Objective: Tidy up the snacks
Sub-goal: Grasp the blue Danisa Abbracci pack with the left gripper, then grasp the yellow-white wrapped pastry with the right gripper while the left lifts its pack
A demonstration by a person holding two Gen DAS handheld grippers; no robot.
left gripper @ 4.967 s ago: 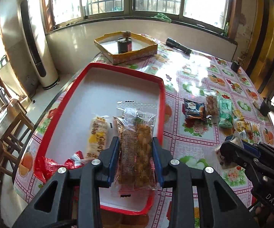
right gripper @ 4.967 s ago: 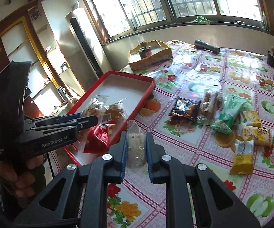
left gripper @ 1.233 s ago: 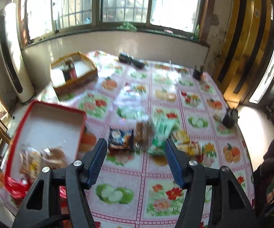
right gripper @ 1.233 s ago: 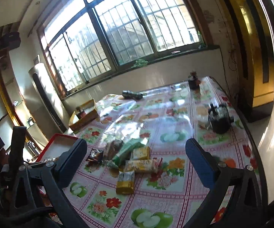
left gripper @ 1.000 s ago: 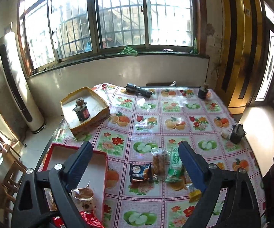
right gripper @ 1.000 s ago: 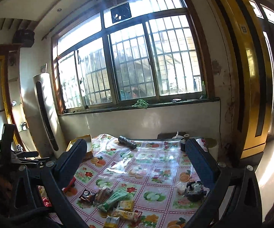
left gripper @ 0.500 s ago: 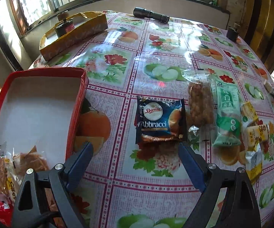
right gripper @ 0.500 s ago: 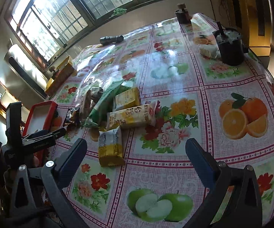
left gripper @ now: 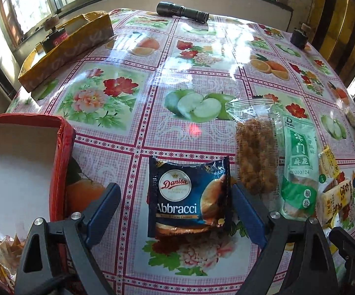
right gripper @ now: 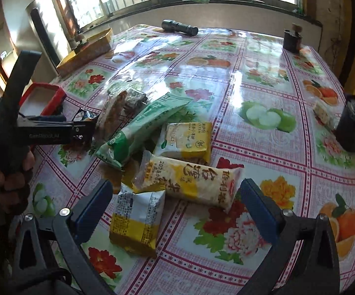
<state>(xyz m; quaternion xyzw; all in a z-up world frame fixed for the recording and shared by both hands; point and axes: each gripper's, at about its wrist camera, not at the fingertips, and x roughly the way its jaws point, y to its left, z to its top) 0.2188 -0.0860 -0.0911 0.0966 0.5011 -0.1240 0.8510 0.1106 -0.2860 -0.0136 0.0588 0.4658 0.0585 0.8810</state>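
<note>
Fingers spread wide, the left gripper [left gripper: 175, 211] straddles a "Danisa Abbracci" packet [left gripper: 189, 198] beside the red tray [left gripper: 63, 162]; the right gripper [right gripper: 175, 209] is likewise released.

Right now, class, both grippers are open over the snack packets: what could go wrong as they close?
1. The left gripper straddles the Danisa packet, but its right finger sits close to the clear nut bar packet and may pinch both.
2. The right gripper spans two overlapping yellow packets; it might lift one and drag the other.

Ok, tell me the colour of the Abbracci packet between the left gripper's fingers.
Dark navy blue Abbracci packet with a white round logo and orange band, clearest in the left wrist view.
</note>
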